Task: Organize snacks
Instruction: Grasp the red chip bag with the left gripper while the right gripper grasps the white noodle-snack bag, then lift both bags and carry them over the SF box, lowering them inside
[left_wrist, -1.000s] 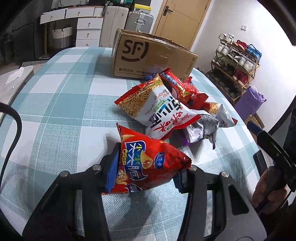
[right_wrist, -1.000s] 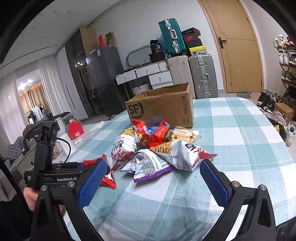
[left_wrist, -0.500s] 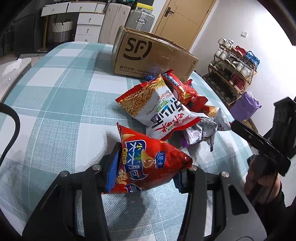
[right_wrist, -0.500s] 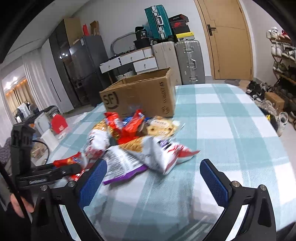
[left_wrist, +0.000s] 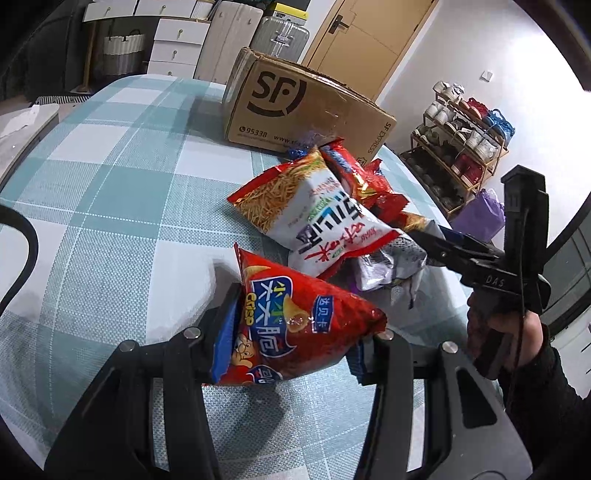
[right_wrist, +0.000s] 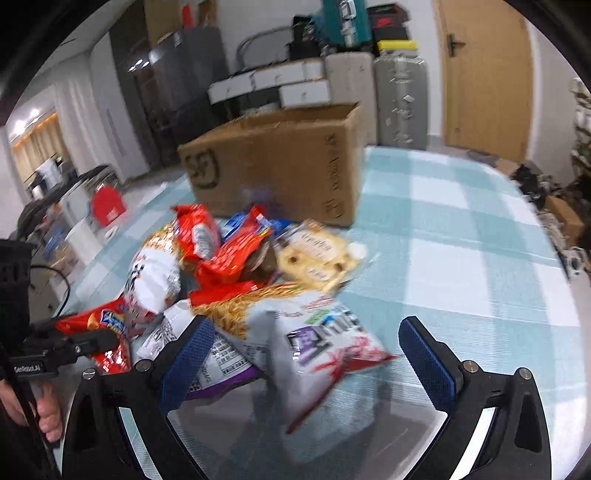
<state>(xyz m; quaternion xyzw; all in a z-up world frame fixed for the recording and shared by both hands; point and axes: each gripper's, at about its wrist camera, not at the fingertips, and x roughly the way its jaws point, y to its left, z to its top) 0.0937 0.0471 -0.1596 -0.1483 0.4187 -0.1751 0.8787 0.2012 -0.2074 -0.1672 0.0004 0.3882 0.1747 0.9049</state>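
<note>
My left gripper (left_wrist: 295, 332) is shut on a red crisp bag (left_wrist: 295, 321) and holds it just above the checked tablecloth; it also shows in the right wrist view (right_wrist: 107, 328). A pile of snack bags lies beyond: a white-and-red noodle snack bag (left_wrist: 314, 214), red bags (left_wrist: 362, 181) and a silver-purple bag (left_wrist: 391, 266). My right gripper (right_wrist: 306, 350) is open, its jaws on either side of a white-and-red bag (right_wrist: 325, 343) at the pile's near edge. An open SF cardboard box (left_wrist: 303, 107) stands behind the pile.
The table has a teal-and-white checked cloth (left_wrist: 110, 192). A pale cookie pack (right_wrist: 317, 254) lies near the box (right_wrist: 277, 166). A shoe rack (left_wrist: 465, 147) stands beyond the table's right side. Suitcases and drawers (right_wrist: 369, 92) stand behind.
My right gripper has moved forward and down to the pile, now straddling the white-and-red bag. My left gripper still holds the red crisp bag and has barely shifted.
</note>
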